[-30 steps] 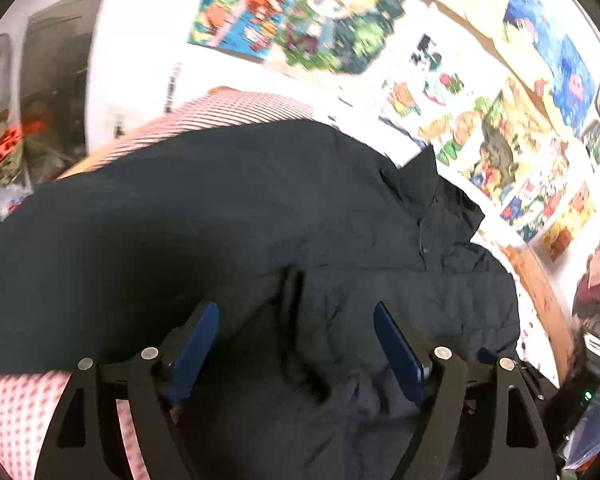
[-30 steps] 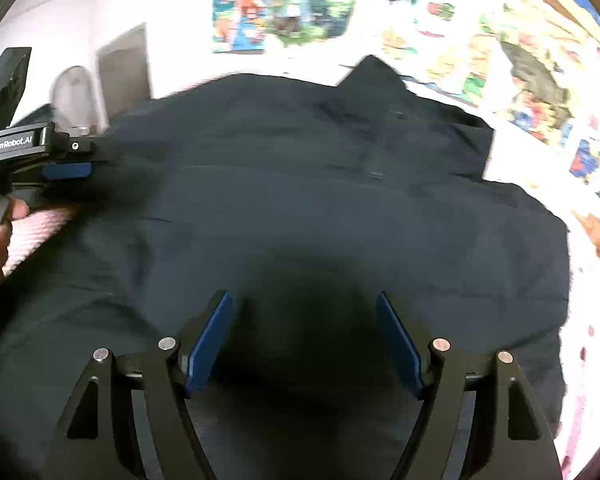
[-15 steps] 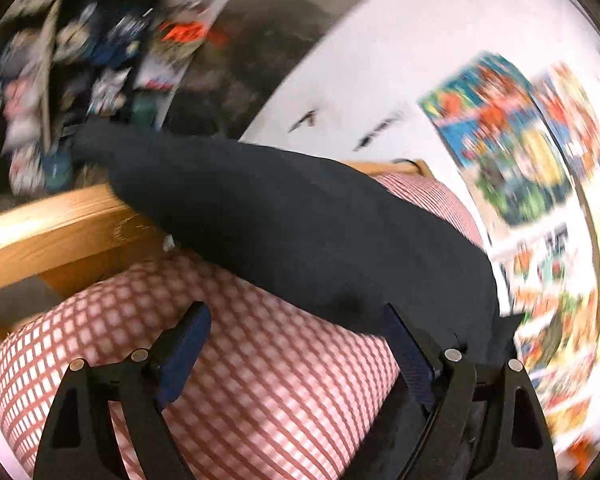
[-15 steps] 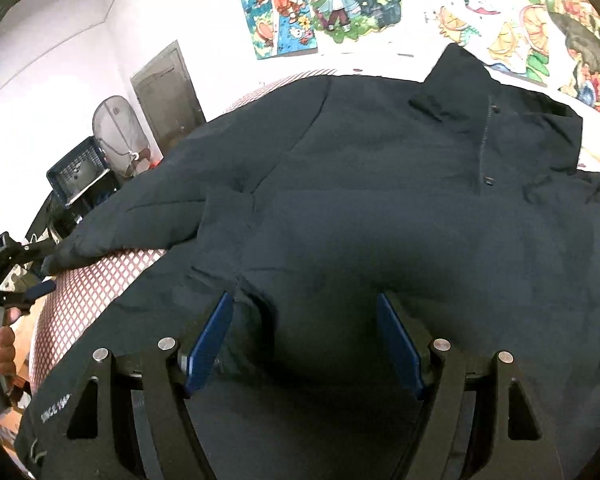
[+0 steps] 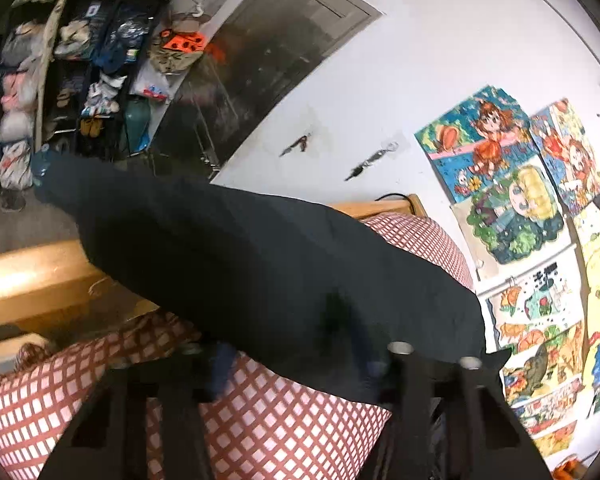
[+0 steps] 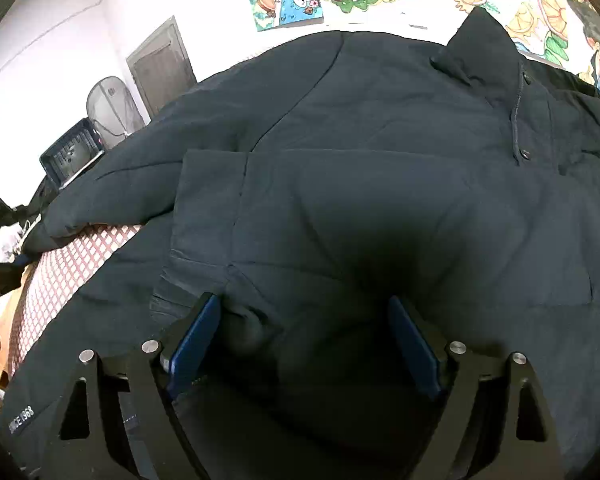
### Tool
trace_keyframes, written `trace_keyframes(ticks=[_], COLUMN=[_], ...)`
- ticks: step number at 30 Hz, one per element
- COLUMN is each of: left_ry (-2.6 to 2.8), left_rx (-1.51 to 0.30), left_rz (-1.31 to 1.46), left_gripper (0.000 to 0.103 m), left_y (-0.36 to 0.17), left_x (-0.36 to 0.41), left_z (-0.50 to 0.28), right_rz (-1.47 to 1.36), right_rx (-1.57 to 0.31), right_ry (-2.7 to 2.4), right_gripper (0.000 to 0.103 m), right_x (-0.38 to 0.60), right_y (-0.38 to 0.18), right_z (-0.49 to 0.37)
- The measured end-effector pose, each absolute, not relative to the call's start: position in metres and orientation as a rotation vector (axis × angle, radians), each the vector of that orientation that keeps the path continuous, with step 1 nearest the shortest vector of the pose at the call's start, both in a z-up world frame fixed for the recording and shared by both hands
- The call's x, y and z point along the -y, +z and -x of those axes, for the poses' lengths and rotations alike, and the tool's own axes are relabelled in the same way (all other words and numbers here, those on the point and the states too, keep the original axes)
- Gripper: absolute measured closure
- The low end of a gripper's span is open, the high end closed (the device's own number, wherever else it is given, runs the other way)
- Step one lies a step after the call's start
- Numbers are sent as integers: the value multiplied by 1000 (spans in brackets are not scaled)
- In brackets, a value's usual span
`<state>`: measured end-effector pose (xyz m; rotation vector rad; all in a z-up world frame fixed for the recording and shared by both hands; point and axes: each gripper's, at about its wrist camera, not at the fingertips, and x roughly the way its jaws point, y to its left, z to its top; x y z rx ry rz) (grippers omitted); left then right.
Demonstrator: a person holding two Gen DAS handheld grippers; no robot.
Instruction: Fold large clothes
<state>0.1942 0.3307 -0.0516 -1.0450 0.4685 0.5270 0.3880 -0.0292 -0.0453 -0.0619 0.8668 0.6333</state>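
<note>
A dark padded jacket (image 6: 360,184) lies spread, front up, on a bed with a red-checked cover (image 5: 292,420), not yet folded.

Its sleeve (image 5: 236,256) stretches out over the bed's wooden edge (image 5: 28,276). The left gripper (image 5: 296,364) has just been closing, its jaws narrowed on the sleeve's lower edge. The right gripper (image 6: 304,340) has just been opening; its blue pads stand wide over the jacket's body, pinching nothing. Judged from this, folding has barely begun: both sleeves and the body remain.

Left gripper (image 5: 296,364) has just been closing its jaws on the dark jacket sleeve (image 5: 236,248), which stretches across the red checked bedsheet (image 5: 284,428), cuff end past the wooden bedframe (image 5: 28,276).
</note>
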Motion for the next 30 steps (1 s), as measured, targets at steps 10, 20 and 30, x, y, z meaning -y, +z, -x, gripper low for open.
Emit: trace_keyframes(ticks=[10, 20, 30], left_ry=[400, -41, -349], left_rx=[-301, -270, -493], left_rz=[736, 359, 94], left_gripper=[95, 95, 95], left_y=[30, 113, 80], left_x=[-308, -180, -56], left_z=[-209, -261, -292], right_rz=[-7, -75, -137], right_rx=[-873, -747, -703], right_ry=[628, 552, 446], right_gripper=[21, 21, 21], right_x=[70, 143, 201], right_y=[-23, 12, 23], right_z=[-370, -346, -343])
